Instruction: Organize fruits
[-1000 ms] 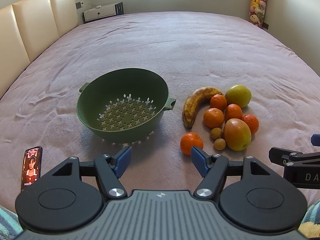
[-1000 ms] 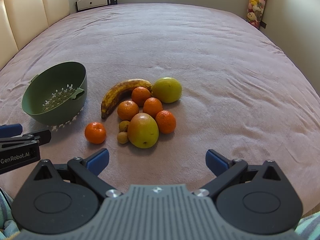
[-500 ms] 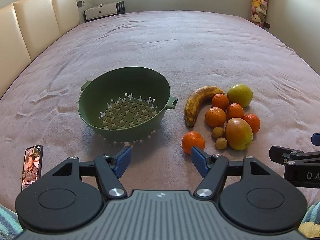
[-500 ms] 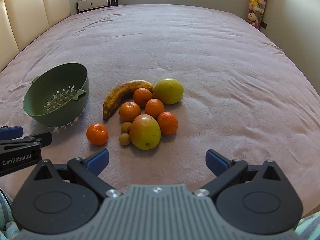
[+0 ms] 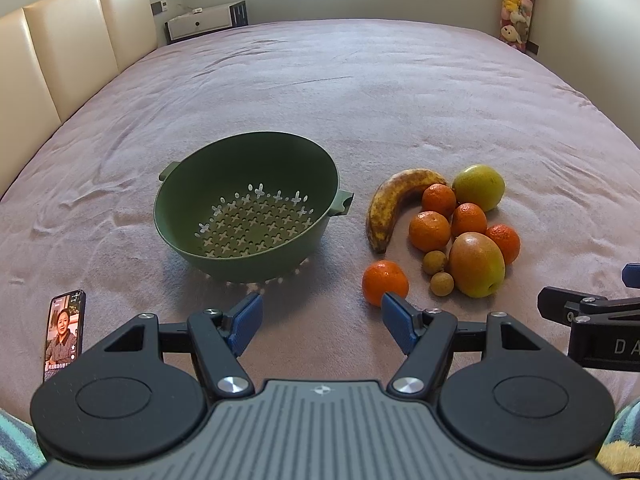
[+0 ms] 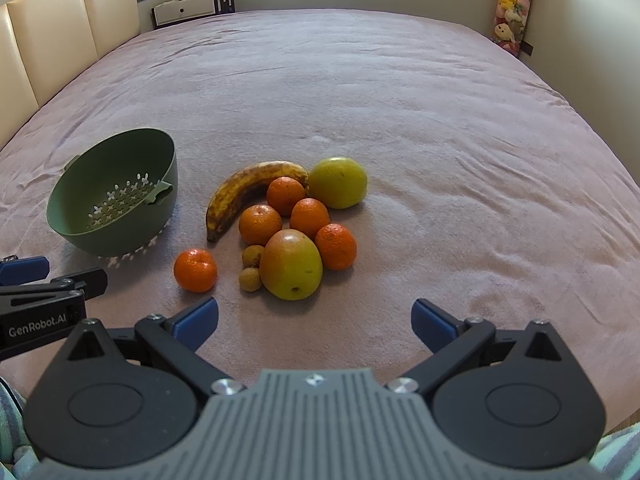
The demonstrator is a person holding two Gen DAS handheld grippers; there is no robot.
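1. Start of task, nothing picked yet: the green colander (image 5: 248, 208) sits empty on the bed (image 5: 360, 92).
2. Fruit pile lies just right of the colander: banana (image 6: 244, 192), tangerines, two big round fruits; one lone tangerine (image 6: 195, 265) sits apart, nearest the grippers.
3. Left gripper (image 5: 322, 322) has jaws apart, holding nothing; right gripper (image 6: 314, 318) has jaws wide apart, holding nothing.
4. Likely next: reach down, close on the lone tangerine, carry it to the colander.

The bedspread (image 6: 440, 128) lies bare and wide behind and right of the fruit pile (image 6: 292, 224). The green colander (image 5: 248, 208) stands left of it, with a narrow gap between. A phone (image 5: 64, 334) lies near the left edge.
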